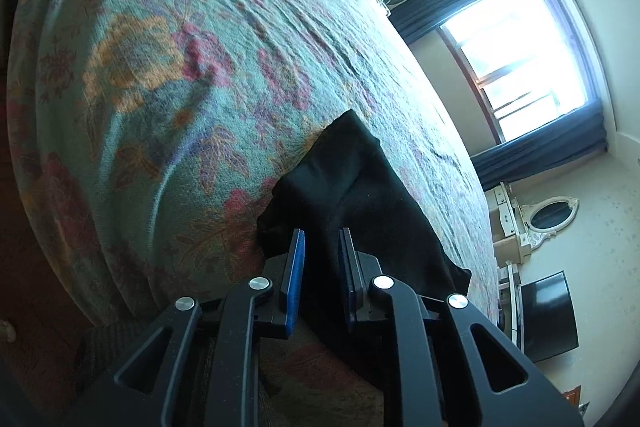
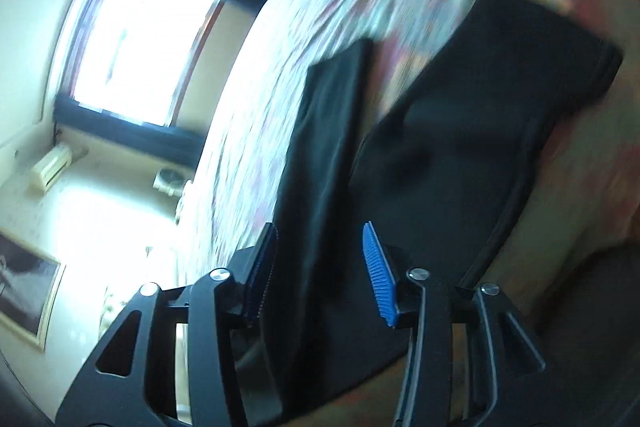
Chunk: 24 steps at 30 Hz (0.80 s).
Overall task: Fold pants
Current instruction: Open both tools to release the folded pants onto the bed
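Black cloth pants lie spread on floral woven bedspread, legs apart. Left gripper slightly parted over fabric; right gripper half-open, empty. Next: regrasp hem.

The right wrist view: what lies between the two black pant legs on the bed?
A strip of the floral bedspread, bare, shows between the pants legs in the right wrist view, though blurred.
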Available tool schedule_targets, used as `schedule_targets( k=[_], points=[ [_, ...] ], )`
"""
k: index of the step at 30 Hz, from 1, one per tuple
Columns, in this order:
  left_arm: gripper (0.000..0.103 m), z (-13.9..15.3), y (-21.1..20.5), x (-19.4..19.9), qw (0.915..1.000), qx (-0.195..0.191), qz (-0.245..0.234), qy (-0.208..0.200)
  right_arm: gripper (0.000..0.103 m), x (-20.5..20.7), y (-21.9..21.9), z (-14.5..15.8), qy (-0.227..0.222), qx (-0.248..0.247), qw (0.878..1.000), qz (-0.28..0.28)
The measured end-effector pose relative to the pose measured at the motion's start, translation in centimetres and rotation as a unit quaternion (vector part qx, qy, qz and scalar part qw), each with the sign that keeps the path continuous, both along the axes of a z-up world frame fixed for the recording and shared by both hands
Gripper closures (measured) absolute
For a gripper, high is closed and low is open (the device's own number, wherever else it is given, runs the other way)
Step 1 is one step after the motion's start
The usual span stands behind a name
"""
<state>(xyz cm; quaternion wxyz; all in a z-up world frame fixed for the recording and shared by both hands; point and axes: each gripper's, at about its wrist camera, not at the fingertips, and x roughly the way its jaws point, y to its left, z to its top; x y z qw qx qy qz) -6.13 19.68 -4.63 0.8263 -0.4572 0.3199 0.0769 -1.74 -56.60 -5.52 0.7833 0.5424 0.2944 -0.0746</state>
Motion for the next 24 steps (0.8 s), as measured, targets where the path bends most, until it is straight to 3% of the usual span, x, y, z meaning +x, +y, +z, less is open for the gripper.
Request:
schedule_targets(
  k=[1,3,5,6,13,15,16,19,21,24],
  points=[
    [0.085,0.7,0.0,0.2,0.9999,0.007,-0.005,-0.006,0.044,0.4,-2.9,0.3,0.017,-0.017,1.000,-0.012],
    [0.084,1.8,-0.8,0.4,0.9993,0.026,-0.021,-0.017,0.044,1.7,-8.3,0.2,0.071,-0.066,0.995,-0.020],
    [0.071,2.5,-2.0,1.0,0.9981,0.036,-0.041,-0.027,0.044,3.2,-11.9,-0.7,0.121,-0.117,0.986,0.011],
    [0.065,2.9,-2.6,1.6,0.9977,0.036,-0.048,-0.030,0.044,3.8,-12.8,-1.1,0.139,-0.143,0.980,0.022],
    [0.064,3.1,-8.4,5.2,0.9918,0.018,-0.125,-0.023,0.043,5.8,-13.1,-5.5,0.162,-0.208,0.957,0.125],
    [0.061,3.0,-9.7,5.8,0.9899,0.017,-0.140,-0.017,0.065,6.2,-11.1,-4.6,0.164,-0.251,0.943,0.145],
    [0.054,3.0,-10.2,6.0,0.9894,0.018,-0.144,-0.014,0.091,6.7,-10.7,-4.6,0.162,-0.269,0.935,0.166],
    [0.050,2.7,-11.5,6.6,0.9880,0.020,-0.153,-0.010,0.093,7.1,-11.0,-1.8,0.130,-0.325,0.920,0.174],
    [0.050,2.5,-12.4,7.0,0.9872,0.026,-0.157,-0.008,0.093,7.8,-12.0,0.0,0.103,-0.346,0.918,0.166],
    [0.050,2.3,-13.7,7.3,0.9862,0.032,-0.162,-0.003,0.093,9.0,-13.3,-0.2,0.101,-0.364,0.909,0.174]
  ],
)
